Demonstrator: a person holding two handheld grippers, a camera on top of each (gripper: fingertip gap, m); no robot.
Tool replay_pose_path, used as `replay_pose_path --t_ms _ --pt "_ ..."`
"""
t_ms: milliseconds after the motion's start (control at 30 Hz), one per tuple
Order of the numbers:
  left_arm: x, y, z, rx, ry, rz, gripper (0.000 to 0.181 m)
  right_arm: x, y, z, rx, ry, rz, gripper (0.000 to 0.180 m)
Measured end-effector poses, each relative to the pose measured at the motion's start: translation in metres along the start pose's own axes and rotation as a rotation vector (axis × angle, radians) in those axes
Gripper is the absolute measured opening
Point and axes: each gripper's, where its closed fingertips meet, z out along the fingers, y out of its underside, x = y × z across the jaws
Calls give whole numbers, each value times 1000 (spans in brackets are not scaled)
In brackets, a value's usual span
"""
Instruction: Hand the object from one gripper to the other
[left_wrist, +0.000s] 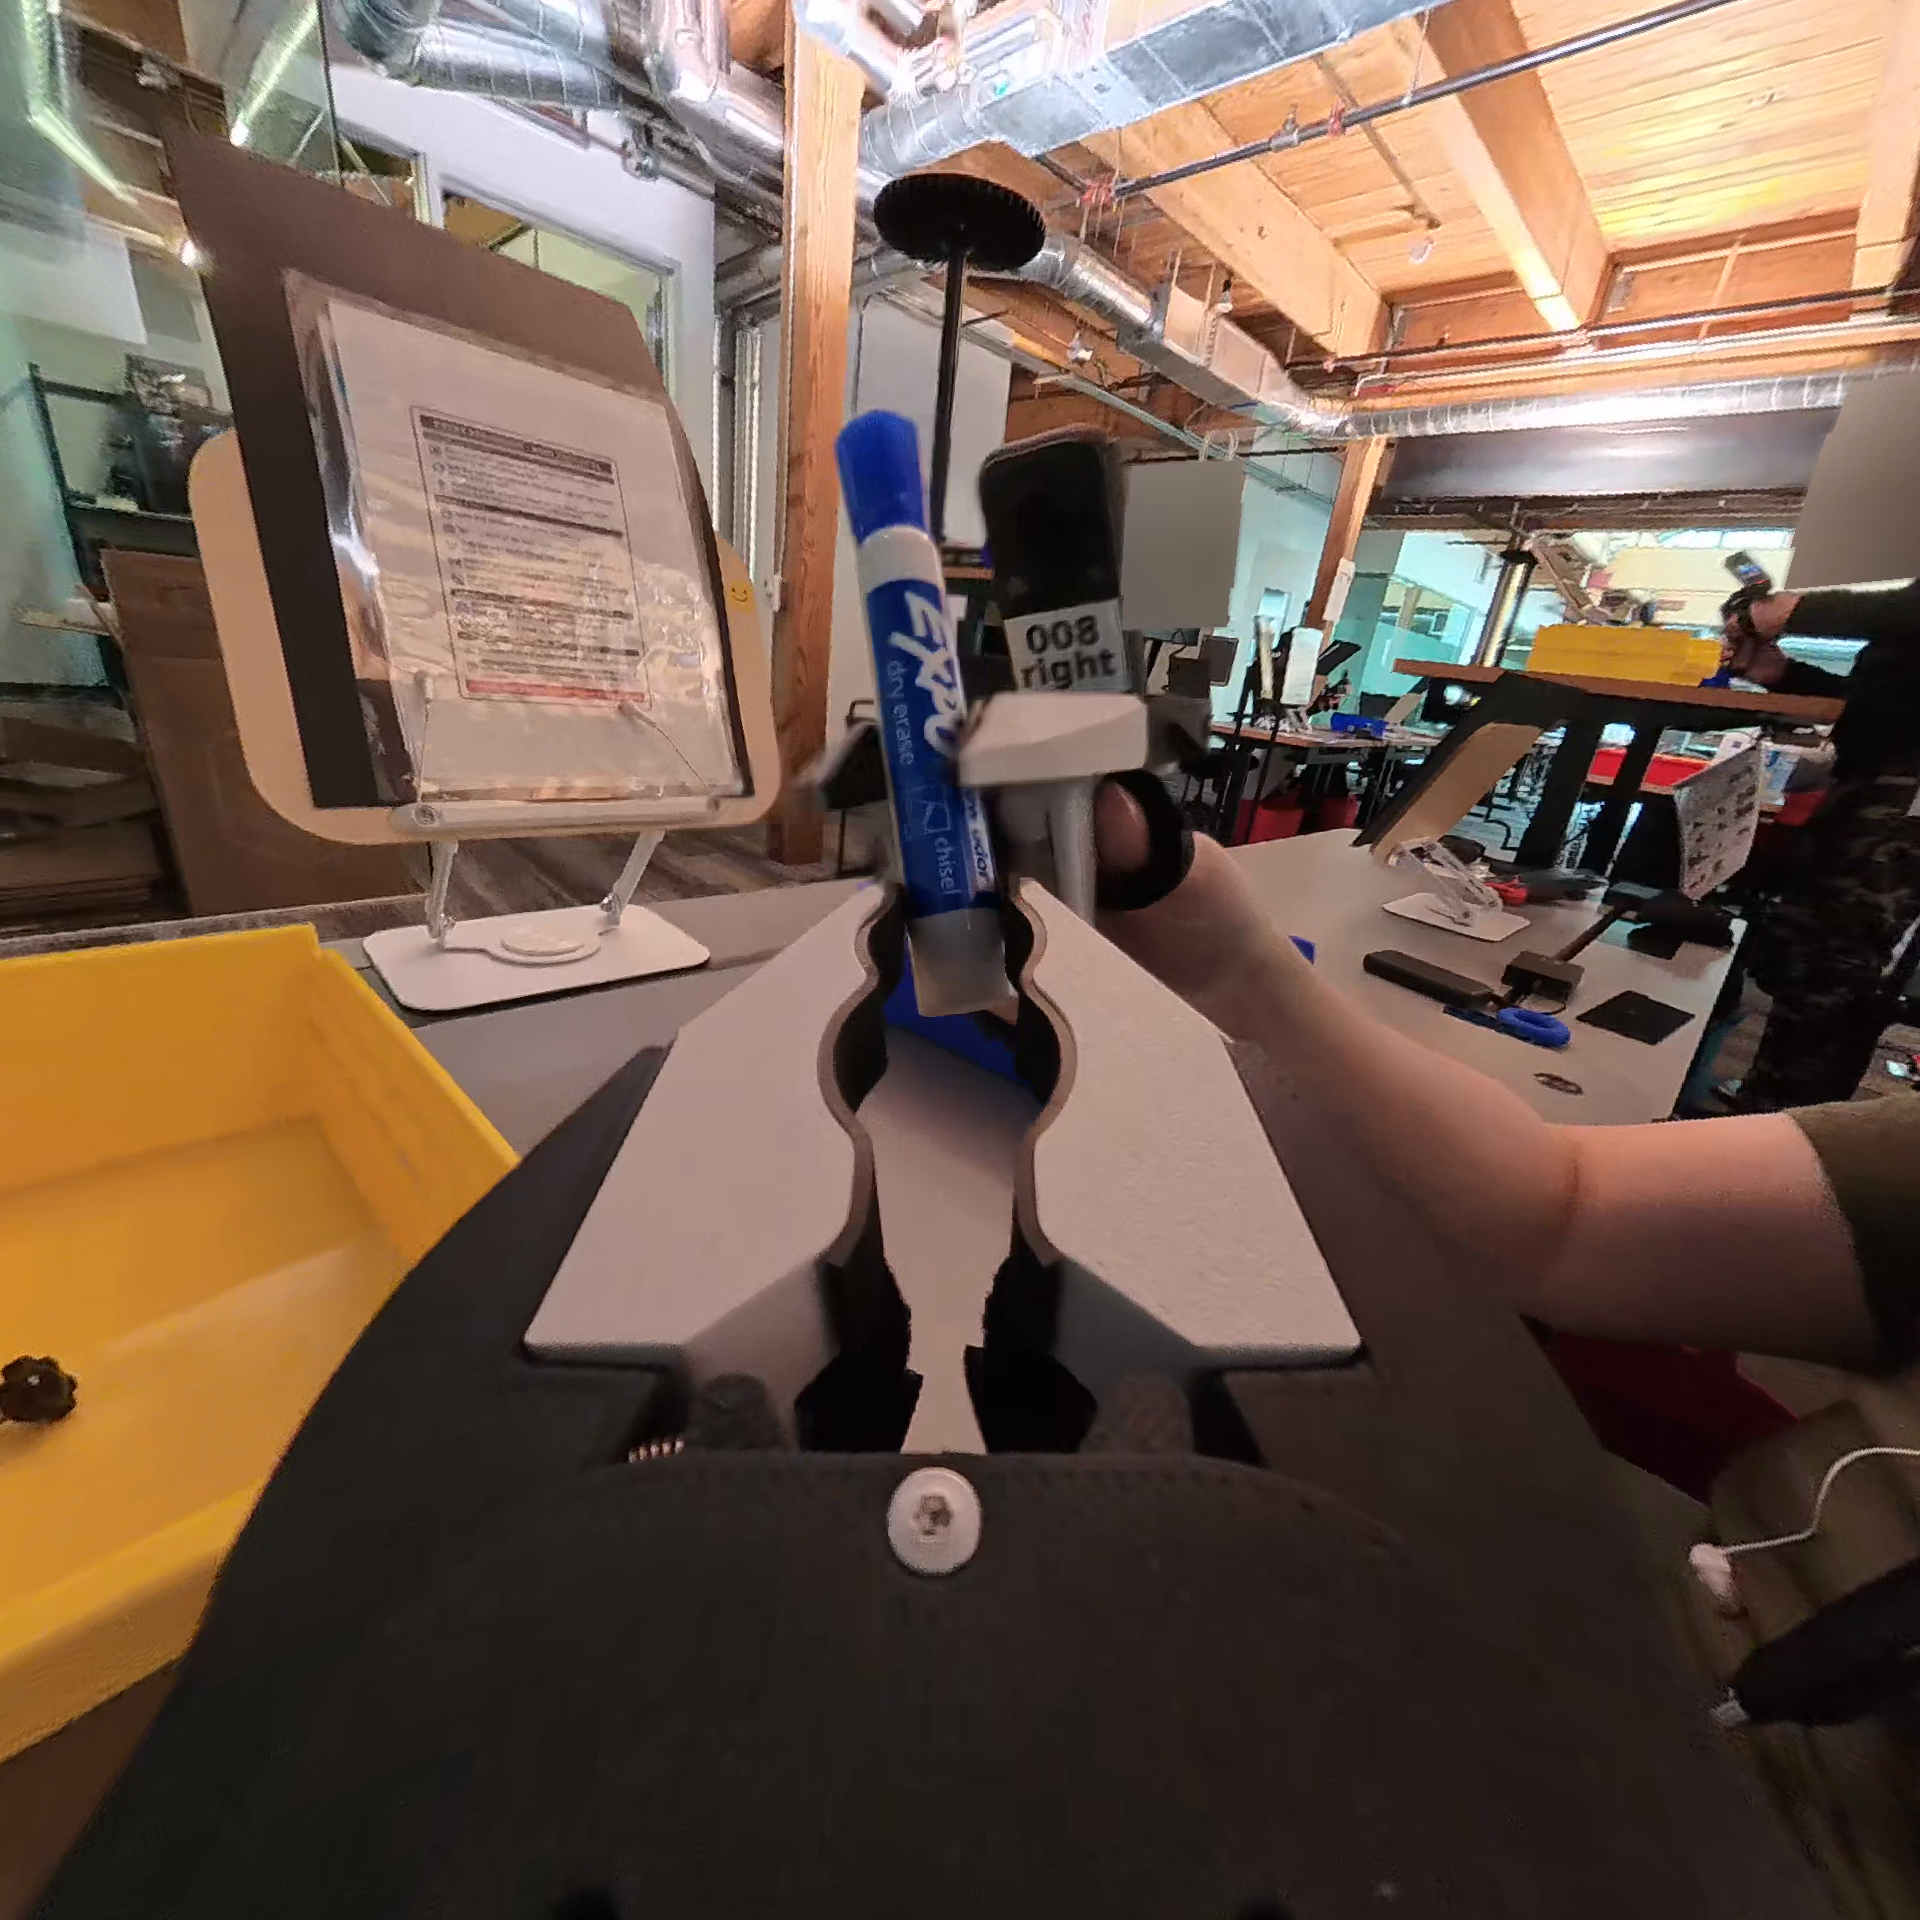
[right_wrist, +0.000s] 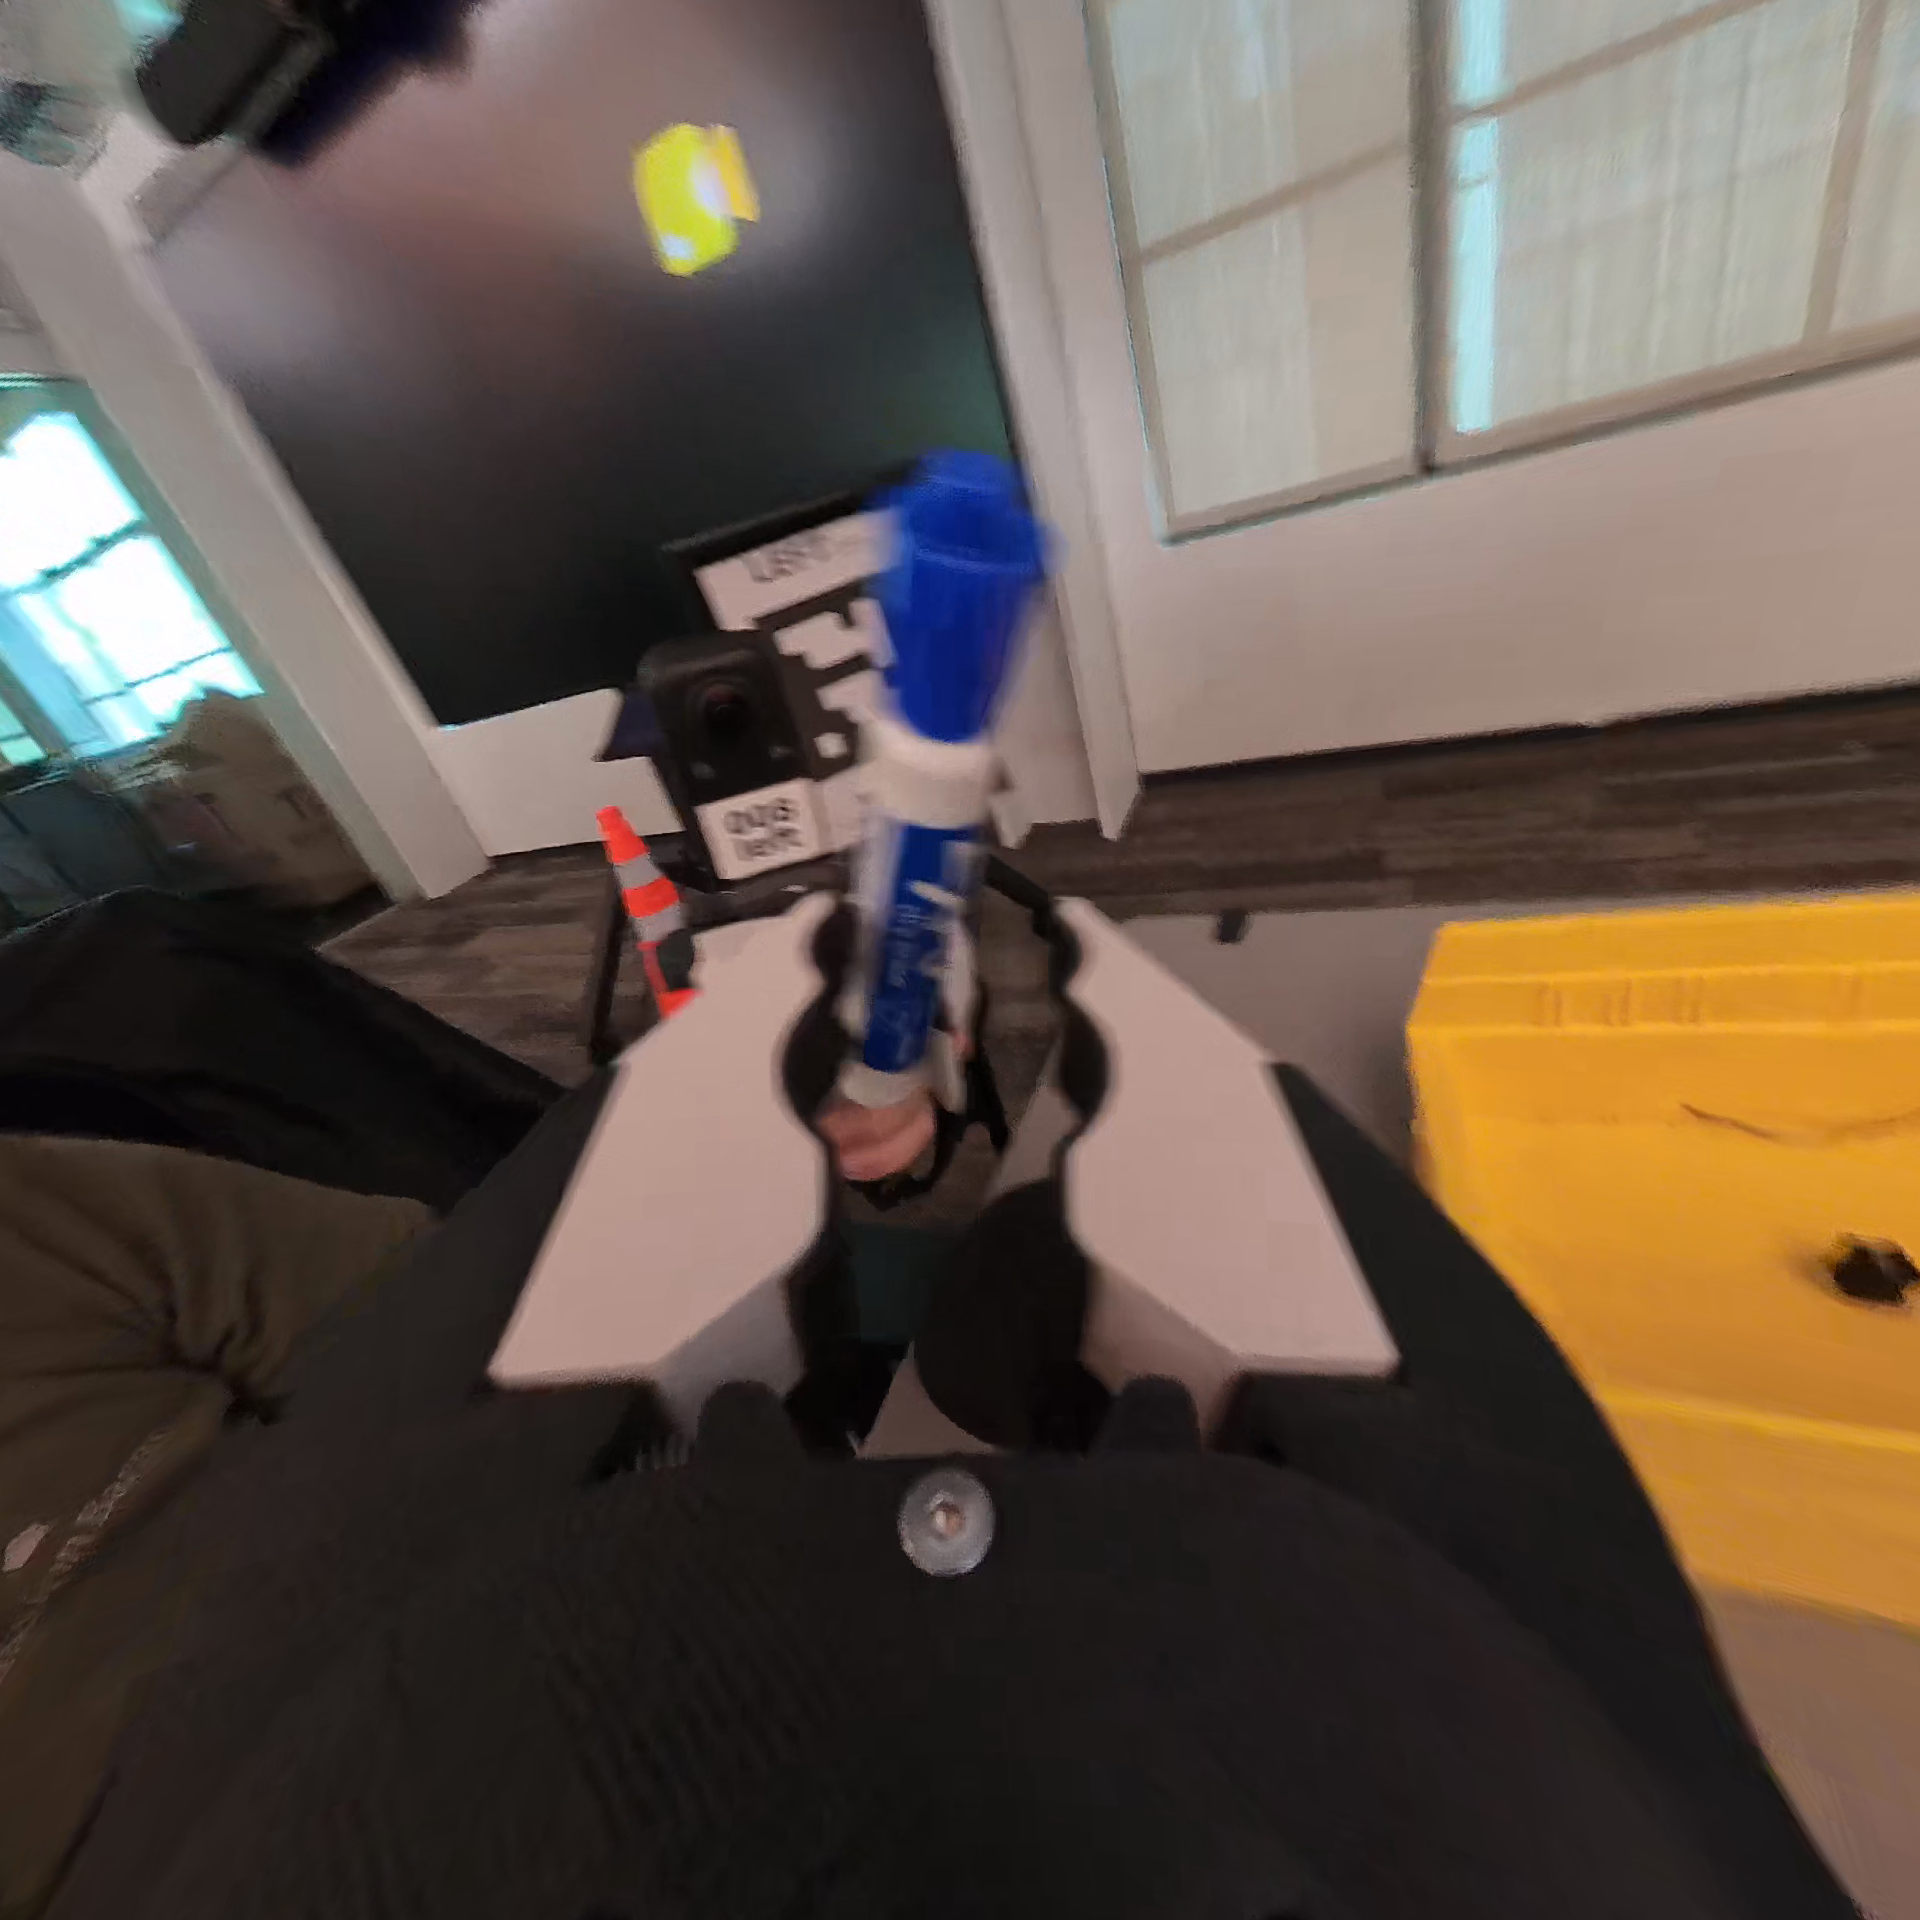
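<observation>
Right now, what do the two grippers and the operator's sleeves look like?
Both the left gripper and right gripper have a black ribbed body, a silver screw and pale grey fingers with wavy black-lined inner edges. The sleeve is olive green.

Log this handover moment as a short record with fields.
object: blue marker, cap up, roughly upright
left gripper: fingers closed on the marker's lower end
right gripper: open, fingers either side of the marker's barrel with a gap showing
handover stage: marker appears held by the left gripper only; the right has not clamped yet
nearby: yellow bin with a small dark item inside; paper sheet on a stand behind
image quality: right wrist view is blurred
</observation>
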Motion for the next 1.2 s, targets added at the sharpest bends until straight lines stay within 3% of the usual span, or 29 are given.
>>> replay_pose_path --t_ms 33,100,167,233,300,367,433,533,700,767,867,1000,1100,1200 --pt "0 3 1 -7 4 6 17 -7 -1 1 15 -42 -10 18" --pt "-9 11 1 -54 -40 32 25 2 3 2 -18 28 -54 18" --pt "-24 21 -2 -134 -140 77 64 33 4 -11 -86 288 -255 18" --pt "-33 22 -7 -167 -220 114 82 58 -5 -33 -190 570 -642 17" --pt "-29 17 -9 -149 -238 144 76 61 -18 -48 -289 766 -1069 17" --pt "-20 14 -8 -148 -225 149 75 45 -21 -44 -325 810 -1470 17" --pt "-6 13 -4 -163 -183 121 80 26 -8 -29 -326 738 -1746 17" --pt "9 14 0 -210 -158 72 96 14 -8 -21 -271 762 -1829 17" --pt "5 11 -2 -233 -268 126 67 2 -7 -13 -270 782 -1976 17" --pt "1 11 -2 -239 -302 125 65 5 -8 -14 -290 810 -1974 17" --pt "-3 10 0 -230 -333 134 77 9 -14 -16 -324 884 -1991 17" --pt "-5 -1 4 -172 -364 207 54 8 -11 -11 -352 901 -2002 18" --pt "-4 -5 4 -149 -371 256 22 8 -7 -6 -378 892 -2010 17" --pt "-11 -3 1 -172 -414 297 15 7 -4 -3 -373 877 -1998 18"
